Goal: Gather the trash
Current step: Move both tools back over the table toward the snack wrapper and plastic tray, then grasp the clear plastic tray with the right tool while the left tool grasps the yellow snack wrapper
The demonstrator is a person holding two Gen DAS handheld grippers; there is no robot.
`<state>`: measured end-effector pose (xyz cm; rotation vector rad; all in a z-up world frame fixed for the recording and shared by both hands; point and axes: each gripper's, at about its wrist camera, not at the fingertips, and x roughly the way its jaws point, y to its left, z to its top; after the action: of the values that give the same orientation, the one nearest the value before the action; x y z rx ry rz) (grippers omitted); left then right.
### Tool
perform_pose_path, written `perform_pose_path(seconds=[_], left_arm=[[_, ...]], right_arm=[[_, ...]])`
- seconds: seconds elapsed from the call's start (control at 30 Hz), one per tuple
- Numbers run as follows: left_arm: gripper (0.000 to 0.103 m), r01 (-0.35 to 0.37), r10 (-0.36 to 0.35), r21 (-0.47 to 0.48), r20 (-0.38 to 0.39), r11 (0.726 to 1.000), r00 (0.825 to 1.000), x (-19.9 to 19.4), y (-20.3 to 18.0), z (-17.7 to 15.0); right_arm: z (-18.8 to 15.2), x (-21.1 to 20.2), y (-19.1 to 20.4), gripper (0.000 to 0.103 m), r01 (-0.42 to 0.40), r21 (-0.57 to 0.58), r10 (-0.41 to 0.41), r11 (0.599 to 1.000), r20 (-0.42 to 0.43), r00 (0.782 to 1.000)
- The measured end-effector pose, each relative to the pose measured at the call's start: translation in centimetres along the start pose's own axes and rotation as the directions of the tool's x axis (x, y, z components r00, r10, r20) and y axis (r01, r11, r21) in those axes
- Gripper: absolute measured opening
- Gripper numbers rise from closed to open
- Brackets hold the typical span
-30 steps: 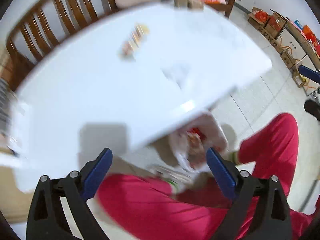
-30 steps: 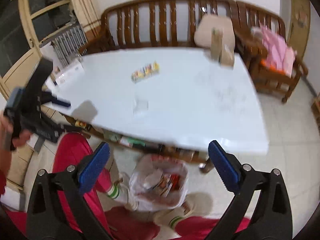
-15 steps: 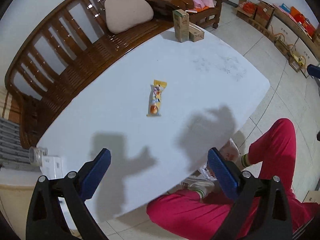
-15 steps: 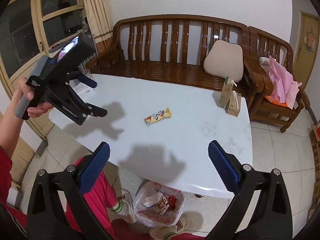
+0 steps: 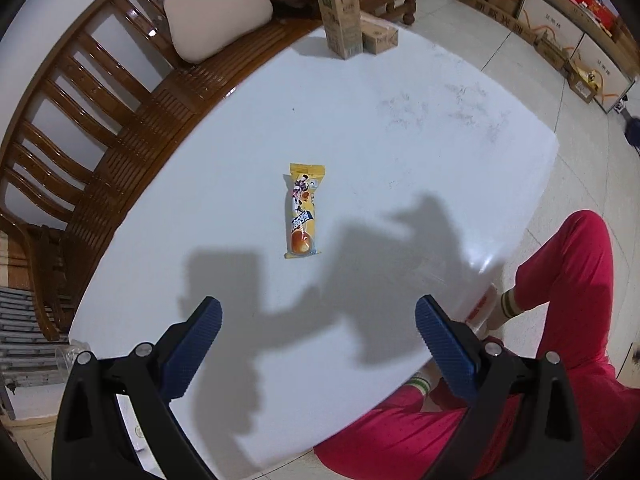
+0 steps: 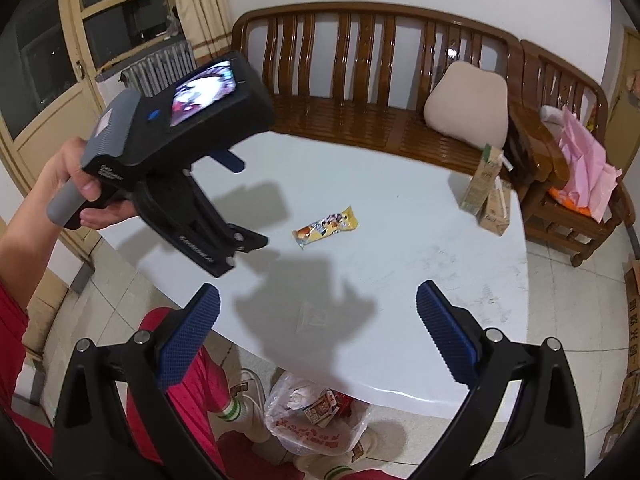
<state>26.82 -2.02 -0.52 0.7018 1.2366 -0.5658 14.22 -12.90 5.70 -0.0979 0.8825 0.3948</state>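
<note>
- The left gripper hangs above the white table with its two blue fingers spread wide and nothing between them.
- The right gripper is also released, its jaws wide apart and empty, over the near edge of the table.
- One yellow snack wrapper lies flat near the middle of the table, apart from both grippers; in the right wrist view it is the same wrapper, lying beyond the left gripper's fingers.
- Only the right wrist view shows the trash bag: one white plastic bag on the floor under the table edge, between the person's feet, with several packets inside.
- Only the right wrist view shows a transparent wrapper lying flat on the table near its front edge, inside the shadow; it is faint and hard to see.
- Only the right wrist view shows the left gripper from outside, with the hand around its grey handle.
- Two drink cartons are at the far end of the table, one upright and one lying just beside it.
- One beige cushion leans on the wooden bench behind the table.
- Only the left wrist view shows the row of cardboard boxes along the far wall.
</note>
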Motion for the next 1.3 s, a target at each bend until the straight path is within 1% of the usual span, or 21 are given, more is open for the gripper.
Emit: perform_pose_path(seconds=[0.1, 0.2, 0.3, 0.43, 0.57, 0.7, 0.77, 0.87, 0.93, 1.0, 1.1, 1.13, 1.17, 1.2, 1.27, 1.3], left_arm=[[0.095, 0.019, -0.019, 0.0, -0.013, 1.0, 1.0, 2.2, 0.5, 1.0], [0.095, 0.037, -0.037, -0.011, -0.045, 0.999, 0.998, 4.6, 1.0, 1.8], [0.095, 0.039, -0.04, -0.008, -0.072, 0.999, 0.997, 6.7, 1.4, 2.4], [0.095, 0.051, -0.052, -0.014, -0.096, 0.999, 0.994, 9.0, 2.0, 3.1], [0.095, 0.06, -0.062, -0.023, -0.114, 0.998, 0.992, 11.1, 2.5, 3.7], [0.095, 0.056, -0.057, -0.015, -0.122, 0.998, 0.991, 12.9, 2.6, 4.1], [0.095, 0.066, -0.068, -0.021, -0.121, 0.998, 0.99, 13.8, 2.7, 4.5], [0.095, 0.07, -0.072, -0.023, -0.119, 0.997, 0.99, 14.7, 2.7, 4.9], [0.095, 0.064, -0.065, -0.013, -0.111, 0.998, 0.992, 15.1, 2.6, 5.1], [0.094, 0.069, -0.07, -0.009, -0.109, 0.998, 0.992, 15.5, 2.5, 5.3], [0.09, 0.067, -0.068, -0.008, -0.105, 0.998, 0.992, 15.8, 2.6, 5.6], [0.087, 0.059, -0.06, -0.006, -0.101, 0.998, 0.993, 16.0, 2.5, 5.7], [0.084, 0.06, -0.061, -0.008, -0.102, 0.998, 0.993, 16.1, 2.5, 5.7], [0.083, 0.063, -0.063, -0.01, -0.102, 0.998, 0.993, 16.1, 2.5, 5.8], [0.074, 0.085, -0.087, -0.025, -0.089, 0.996, 0.992, 15.9, 2.7, 5.9], [0.072, 0.093, -0.095, -0.03, -0.089, 0.995, 0.991, 15.9, 2.7, 6.0]], right_arm=[[-0.4, 2.2, -0.1, 0.096, -0.004, 0.011, 0.005, 1.0, -0.037, 0.999], [-1.0, 4.2, -0.1, 0.096, -0.005, 0.014, 0.006, 1.0, -0.077, 0.997], [-1.9, 6.6, -0.1, 0.096, -0.004, 0.021, 0.006, 1.0, -0.123, 0.992], [-2.7, 9.4, -0.1, 0.096, 0.001, 0.024, 0.003, 1.0, -0.163, 0.987], [-3.4, 11.9, 0.4, 0.096, 0.006, 0.01, -0.004, 1.0, -0.195, 0.981], [-4.0, 14.5, 0.3, 0.096, 0.033, 0.003, -0.032, 0.999, -0.215, 0.976], [-4.5, 15.8, 0.1, 0.096, 0.044, 0.013, -0.04, 0.999, -0.228, 0.973], [-5.4, 17.2, -0.2, 0.096, 0.043, 0.047, -0.03, 0.998, -0.241, 0.97], [-5.8, 17.9, -0.4, 0.09, 0.039, 0.063, -0.022, 0.997, -0.242, 0.97], [-6.0, 18.5, -0.6, 0.079, 0.032, 0.082, -0.011, 0.996, -0.243, 0.97], [-6.2, 19.0, -0.5, 0.078, 0.033, 0.097, -0.008, 0.995, -0.244, 0.97], [-6.2, 19.1, -0.5, 0.078, 0.038, 0.096, -0.013, 0.995, -0.24, 0.971], [-6.3, 19.2, -0.4, 0.073, 0.037, 0.095, -0.014, 0.995, -0.238, 0.971], [-6.4, 19.3, -0.3, 0.066, 0.038, 0.091, -0.015, 0.995, -0.239, 0.971], [-6.5, 19.3, 0.0, 0.062, 0.047, 0.082, -0.027, 0.996, -0.233, 0.972], [-6.5, 19.2, 0.2, 0.055, 0.05, 0.078, -0.031, 0.996, -0.23, 0.973]])
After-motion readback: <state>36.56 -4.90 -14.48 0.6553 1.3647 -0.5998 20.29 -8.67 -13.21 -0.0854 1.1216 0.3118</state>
